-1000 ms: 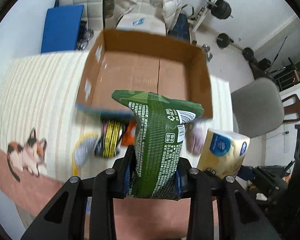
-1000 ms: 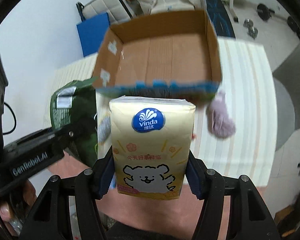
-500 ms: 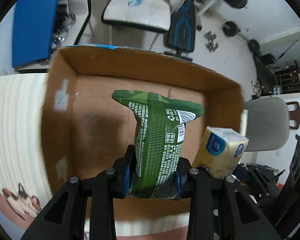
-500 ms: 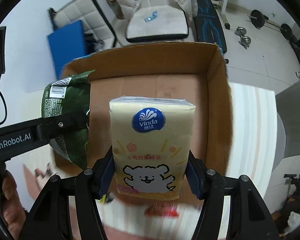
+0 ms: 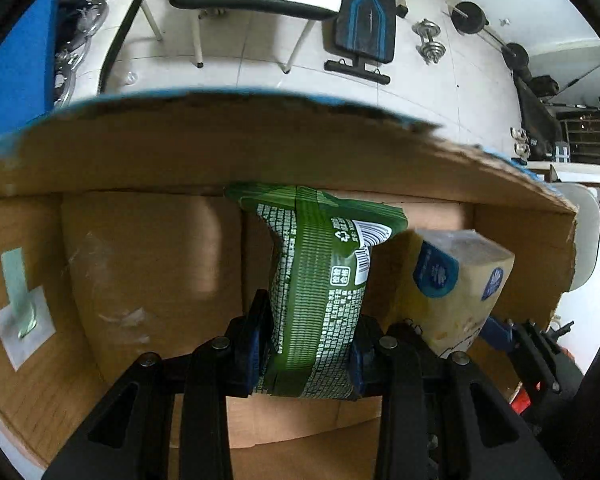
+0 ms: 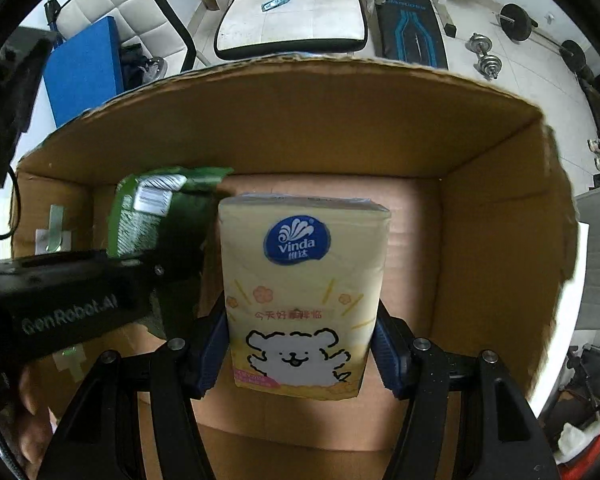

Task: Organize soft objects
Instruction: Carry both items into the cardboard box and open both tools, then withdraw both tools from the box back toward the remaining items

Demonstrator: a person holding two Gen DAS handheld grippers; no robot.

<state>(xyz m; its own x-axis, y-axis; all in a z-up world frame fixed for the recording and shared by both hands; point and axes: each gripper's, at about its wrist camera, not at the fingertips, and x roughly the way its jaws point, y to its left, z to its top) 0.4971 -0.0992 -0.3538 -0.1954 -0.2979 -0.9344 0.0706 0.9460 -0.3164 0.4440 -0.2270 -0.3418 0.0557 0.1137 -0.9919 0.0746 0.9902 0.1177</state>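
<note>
Inside the open brown cardboard box, both grippers now sit lower than half a second ago, its walls filling each view. Left gripper stays clamped on one green printed snack bag; beside it, right gripper stays clamped on one yellow Vinda tissue pack, both held above the box floor.

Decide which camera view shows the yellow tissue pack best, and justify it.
The right wrist view: the tissue pack faces the camera squarely, logo and bear drawing legible, clamped in the right gripper. The left wrist view shows only its angled corner beside the green bag.
</note>
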